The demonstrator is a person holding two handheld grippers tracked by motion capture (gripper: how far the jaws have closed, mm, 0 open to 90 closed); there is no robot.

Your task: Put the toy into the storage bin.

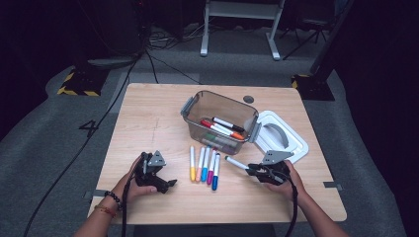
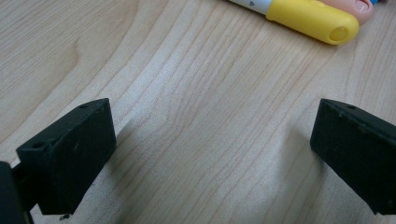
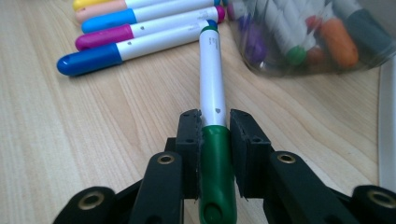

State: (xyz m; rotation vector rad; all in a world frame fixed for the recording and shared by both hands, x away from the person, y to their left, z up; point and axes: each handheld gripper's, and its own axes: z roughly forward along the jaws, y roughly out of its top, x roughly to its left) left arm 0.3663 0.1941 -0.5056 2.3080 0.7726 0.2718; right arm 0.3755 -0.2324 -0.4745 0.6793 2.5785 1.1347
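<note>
right gripper point(image 3: 215, 128) clamps green marker point(image 3: 212, 93) near its cap, low over table point(image 1: 148, 118) beside 5 laid markers point(image 1: 203, 165). left gripper point(image 2: 210, 144) wide, empty. risk: long barrel swings, scatters row.

Pale wood-grain table point(image 1: 148, 113), matt; on it a clear glossy plastic bin point(image 1: 220, 121), smooth plastic markers point(image 1: 204, 165), matt black grippers

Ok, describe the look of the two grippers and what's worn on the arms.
Both the left gripper and the right gripper are black, each topped by a grey three-cornered plate and trailing a black cable. The jaws are blocky black pads. The left wrist wears a dark beaded bracelet.
</note>
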